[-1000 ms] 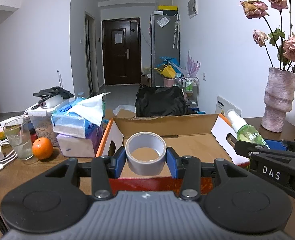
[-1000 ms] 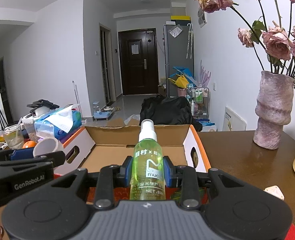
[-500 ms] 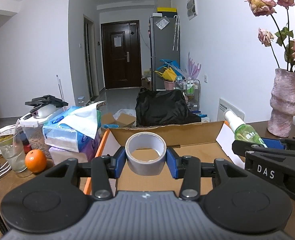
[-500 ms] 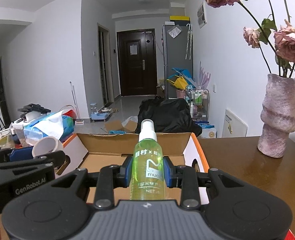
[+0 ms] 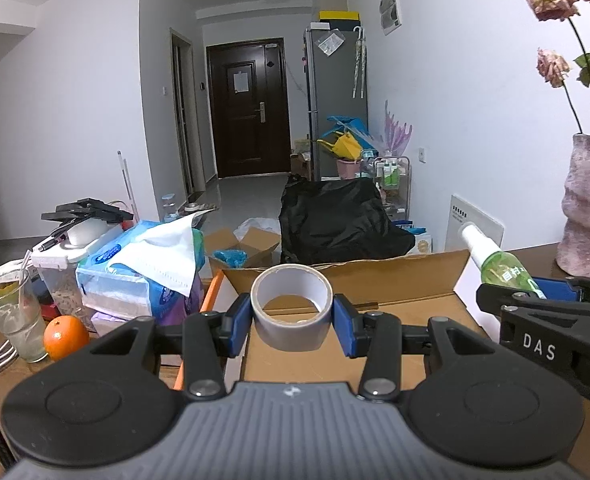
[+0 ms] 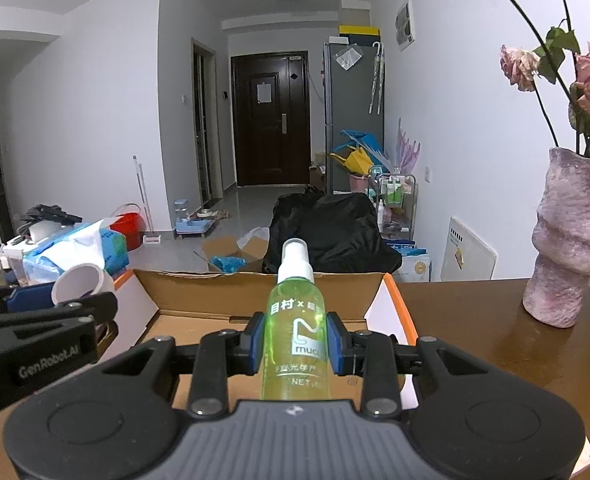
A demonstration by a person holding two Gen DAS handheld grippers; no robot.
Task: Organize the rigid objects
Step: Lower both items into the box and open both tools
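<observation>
Left gripper (image 5: 292, 317), foreground of the left wrist view: blue pads clamped on either side of a grey tape roll (image 5: 291, 306), held with its open core facing up and forward, above the near part of an open cardboard box (image 5: 379, 276). Right gripper (image 6: 294, 344), foreground of the right wrist view: pads clenched on the body of a green spray bottle (image 6: 293, 324), upright, white nozzle uppermost, also over the box. Both grippers point slightly downward and lie side by side, each visible at the edge of the other's view. The bottle's base is hidden behind the gripper housing; its label is only partly legible. The hands that hold the grippers are cut off by the frame edge.

Middle distance, left of the box: tissue packs (image 5: 135, 276), an orange (image 5: 66, 338), a glass (image 5: 13, 312) on the brown table (image 6: 475, 320). Right: a pink vase (image 6: 571, 240) with dried roses, blooms partly cropped.

Far: a black bag (image 5: 343, 220), a refrigerator (image 5: 335, 100), a dark door (image 5: 249, 108).
</observation>
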